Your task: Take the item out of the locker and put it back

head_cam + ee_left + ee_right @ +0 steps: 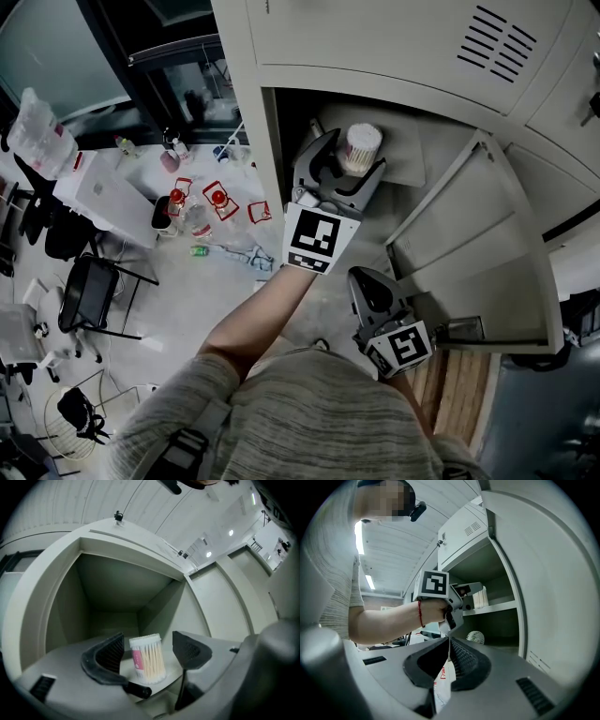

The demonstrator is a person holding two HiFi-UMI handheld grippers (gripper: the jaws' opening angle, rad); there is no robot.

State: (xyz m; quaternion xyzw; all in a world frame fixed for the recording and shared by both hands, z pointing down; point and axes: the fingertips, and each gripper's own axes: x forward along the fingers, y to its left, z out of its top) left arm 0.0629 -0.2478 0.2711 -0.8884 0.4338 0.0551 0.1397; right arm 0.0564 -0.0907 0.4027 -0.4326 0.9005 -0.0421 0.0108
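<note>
Grey knit fabric of the person's top [309, 412] fills the lower edge of the head view. Just above it the right tool [367, 286] hangs low beside the open locker door [487, 253]. Its 2 jaws are pressed together. A white slip with red print shows under them in the right gripper view, but whether it is pinched cannot be determined.

The left tool [147, 641] reaches into the locker [375, 37] at shelf height. Its 2 jaws stand wide apart, 1 on each side of the cotton swab tub [147, 658]. A gap shows at both pads, so nothing is clamped.

**Location of the item**
- The tub stands upright on the upper shelf [211, 651], near its front edge, between the left tool's jaws.
- A small white fan-like object [475, 637] lies in the compartment below and is not involved.

**Handling assessment**
- Weight: judged very light.
- Body: clear, smooth plastic cylinder, probably thin-walled and slippery.
- Stability: tall and narrow, so a nudge from 1 jaw alone is likely to tip it.
- Lid: may pop off if squeezed at the top.

**Recommended hold**
- Centre the jaws and close across the body at mid-height, below the lid.
- Apply moderate pressure only.
</note>
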